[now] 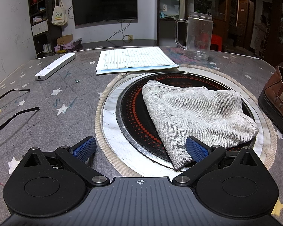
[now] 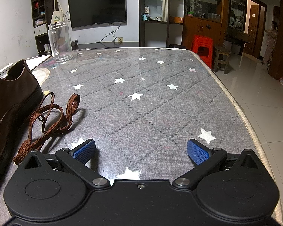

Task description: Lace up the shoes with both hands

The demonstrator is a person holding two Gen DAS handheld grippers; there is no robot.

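Note:
A brown leather shoe (image 2: 7, 101) stands on the grey star-patterned table at the far left of the right wrist view; it also shows at the right edge of the left wrist view (image 1: 277, 98). A loose brown shoelace (image 2: 51, 116) lies in loops on the table beside the shoe. My right gripper (image 2: 140, 150) is open and empty, low over the table, to the right of the lace. My left gripper (image 1: 140, 147) is open and empty, over the near edge of a round cooktop, its right pad (image 1: 196, 149) at a grey cloth.
A folded grey cloth (image 1: 194, 113) lies on a round black cooktop (image 1: 134, 113) set in the table. A clear mug (image 1: 198, 35), lined papers (image 1: 134, 58), a white bar-shaped device (image 1: 54, 66) and black eyeglass arms (image 1: 9, 101) lie around. The table's right edge (image 2: 241, 109) drops to tiled floor.

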